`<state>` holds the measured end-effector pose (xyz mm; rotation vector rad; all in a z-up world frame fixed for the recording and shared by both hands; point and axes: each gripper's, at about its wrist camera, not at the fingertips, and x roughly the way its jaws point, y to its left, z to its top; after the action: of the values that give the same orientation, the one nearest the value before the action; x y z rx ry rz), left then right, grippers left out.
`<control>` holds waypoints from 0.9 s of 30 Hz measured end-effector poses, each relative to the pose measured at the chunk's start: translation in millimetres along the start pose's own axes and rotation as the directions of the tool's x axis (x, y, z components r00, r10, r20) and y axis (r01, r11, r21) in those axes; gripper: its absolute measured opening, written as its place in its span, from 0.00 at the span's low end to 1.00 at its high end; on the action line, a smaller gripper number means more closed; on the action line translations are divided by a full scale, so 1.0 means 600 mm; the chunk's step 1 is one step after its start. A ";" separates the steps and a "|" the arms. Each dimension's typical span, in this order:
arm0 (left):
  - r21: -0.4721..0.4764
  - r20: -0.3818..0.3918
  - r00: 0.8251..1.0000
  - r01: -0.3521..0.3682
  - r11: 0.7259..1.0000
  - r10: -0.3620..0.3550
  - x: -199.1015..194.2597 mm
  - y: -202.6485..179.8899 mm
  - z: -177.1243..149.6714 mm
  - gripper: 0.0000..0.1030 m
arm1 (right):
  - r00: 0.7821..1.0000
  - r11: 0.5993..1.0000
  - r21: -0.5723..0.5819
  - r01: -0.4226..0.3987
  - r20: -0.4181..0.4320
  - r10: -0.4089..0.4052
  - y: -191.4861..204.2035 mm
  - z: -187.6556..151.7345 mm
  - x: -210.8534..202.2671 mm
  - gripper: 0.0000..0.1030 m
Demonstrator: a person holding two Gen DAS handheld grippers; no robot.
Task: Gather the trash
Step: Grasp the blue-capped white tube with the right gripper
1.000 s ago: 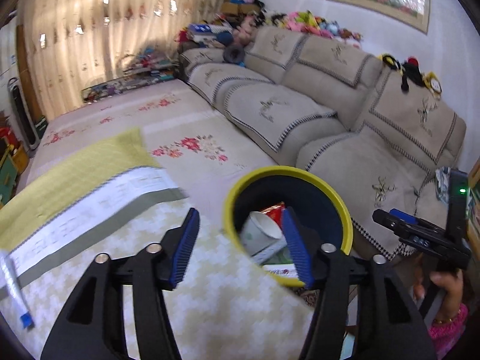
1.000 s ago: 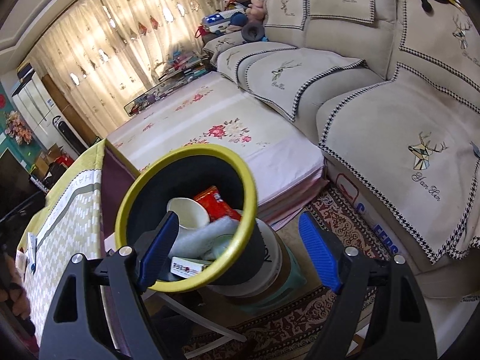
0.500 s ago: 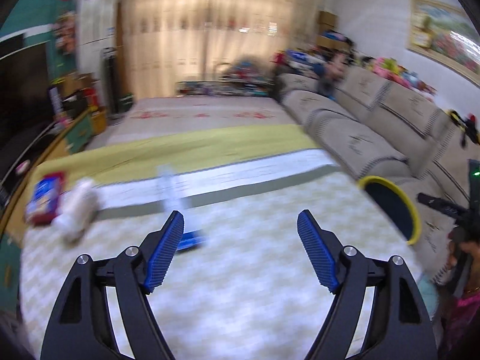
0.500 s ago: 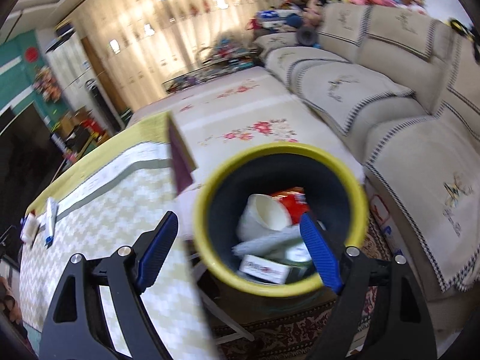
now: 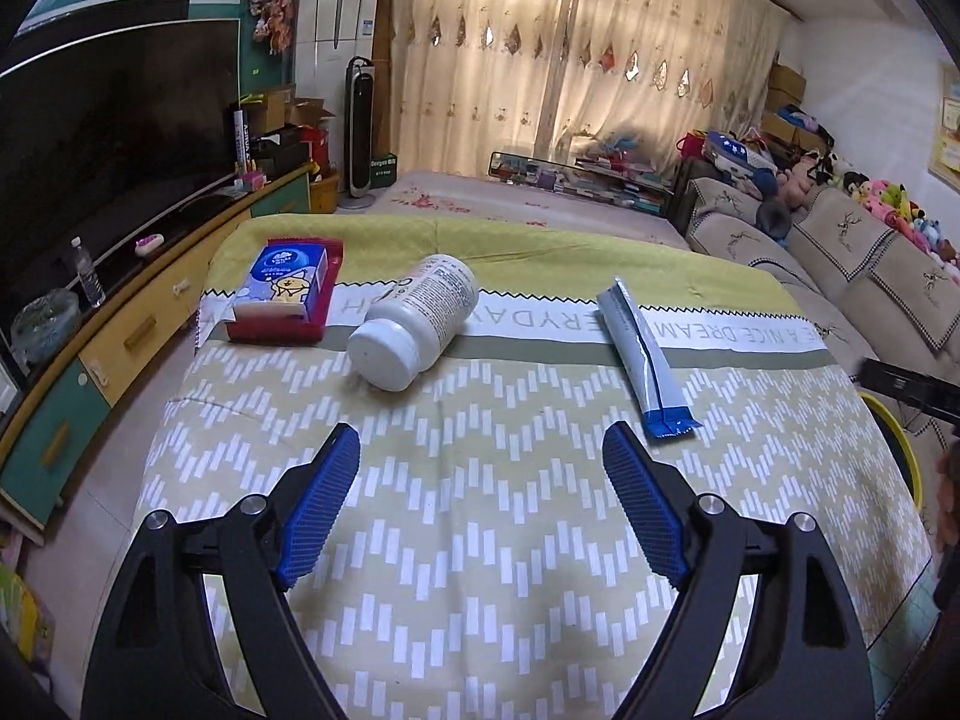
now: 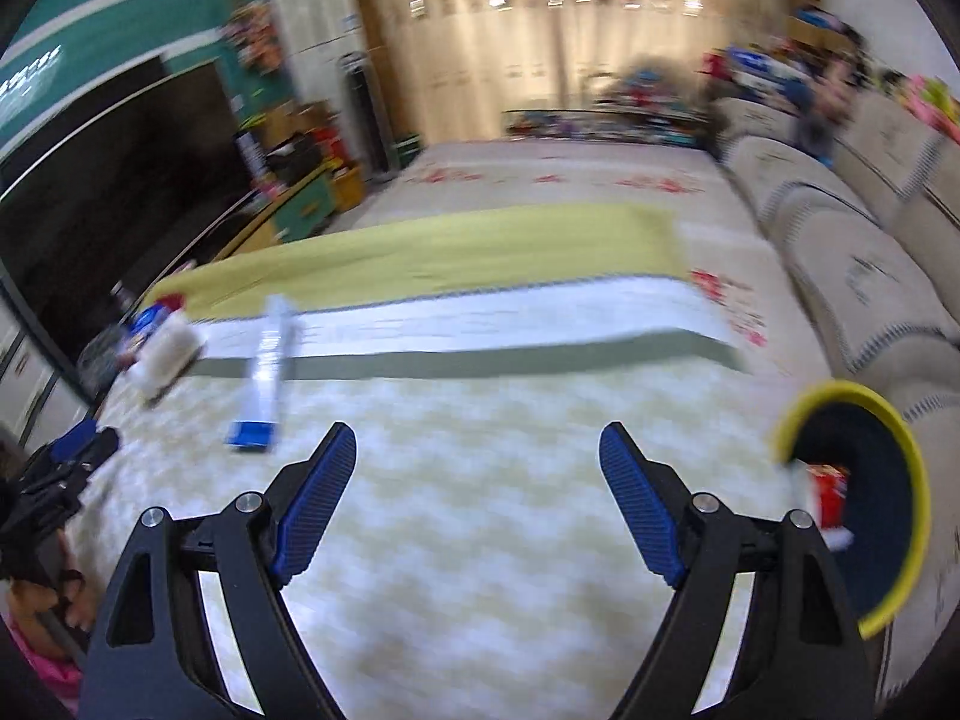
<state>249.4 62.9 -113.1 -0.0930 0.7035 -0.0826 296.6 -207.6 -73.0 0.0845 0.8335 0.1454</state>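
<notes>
We hold both grippers over the table (image 5: 480,516), each empty. The left gripper (image 5: 480,501) has its jaws wide; they have just been opening, and nothing lies between them. The right gripper (image 6: 477,501) also stands wide with nothing in it.

Trash left: a white pill bottle (image 5: 417,318) on its side, ahead of the left jaws and slightly left; a blue-grey sachet (image 5: 645,354) flat on the cloth, ahead and right of them; a tissue pack (image 5: 285,282) resting in a red tray (image 5: 273,330), farther ahead and left. The yellow-rimmed bin (image 6: 864,504) sits off the table's edge, right of the right jaws, with trash already in it.

Risks, as we judge them:
- The bottle lies on its round side; a nudge from one pad before the other would likely roll it away, possibly against the tray.
- The sachet is thin and flat; the jaws may pinch the tablecloth with it, or slide over it.
- The right wrist view is motion-blurred, so aiming from it is unreliable.
- Both grippers near the same items could collide.
</notes>
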 end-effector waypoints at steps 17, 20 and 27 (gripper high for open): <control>-0.033 0.033 0.999 0.034 0.999 -0.033 -0.031 -0.008 -0.009 0.85 | 0.990 0.990 -0.144 -0.009 -0.144 -0.012 0.195 0.055 0.197 0.68; -0.037 0.032 0.999 0.042 0.998 -0.041 -0.032 -0.008 -0.010 0.85 | 0.987 0.990 -0.143 0.002 -0.159 -0.025 0.200 0.055 0.212 0.62; -0.040 0.030 0.998 0.049 0.998 -0.048 -0.030 -0.009 -0.011 0.85 | 0.986 0.989 -0.144 0.015 -0.165 -0.039 0.204 0.051 0.226 0.49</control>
<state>231.3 59.0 -105.8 -0.1504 0.6739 -0.1129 397.8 -65.3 -135.4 -0.0745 0.9892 0.1878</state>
